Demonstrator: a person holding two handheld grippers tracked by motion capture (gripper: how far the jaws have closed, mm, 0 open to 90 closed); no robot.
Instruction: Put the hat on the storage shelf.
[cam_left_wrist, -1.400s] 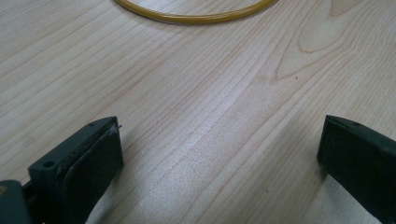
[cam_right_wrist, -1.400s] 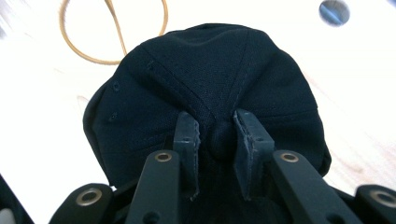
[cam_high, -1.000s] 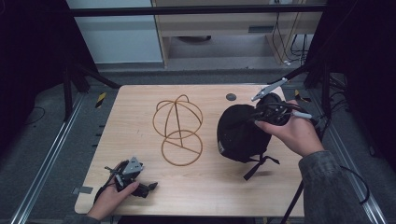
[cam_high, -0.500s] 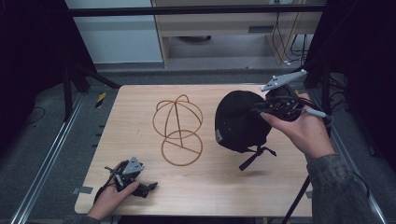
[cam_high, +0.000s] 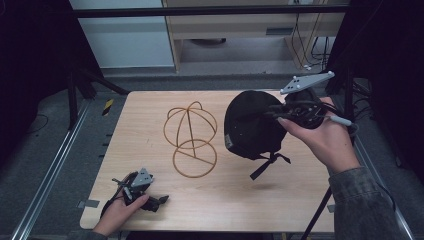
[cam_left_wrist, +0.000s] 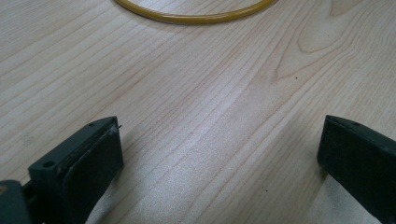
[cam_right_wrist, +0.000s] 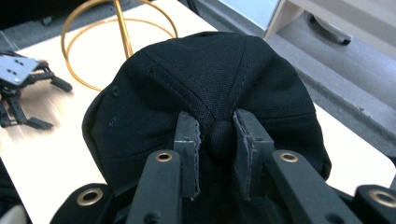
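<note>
The right gripper (cam_high: 281, 114) holds a black baseball cap (cam_high: 252, 127) in the air above the right half of the tabletop (cam_high: 150, 145), near its far edge. In the right gripper view its two jaws are closed on the small button (cam_right_wrist: 221, 136) at the top of the crown, one pad at each side of it. The cap hangs free, and its back strap (cam_high: 266, 163) dangles below it without touching the wood.

The cap looks soft and light. The fabric will fold and swing when the hand moves, so I judge that the button is a good place to take it: it is the one firm point, and the crown keeps its round form below it. The brim would be the other stiff part to hold.

A golden wire hat stand (cam_high: 190, 140) is upright near the middle of the tabletop, just beside the cap at its left, not touching it.

The left gripper (cam_high: 146, 198) rests on the tabletop near the front left corner. Its jaws are wide apart with only bare wood between them.

Compared with a moment ago, the cap is lifted higher and turned, with the opening now more to the left. The left gripper has not moved.
</note>
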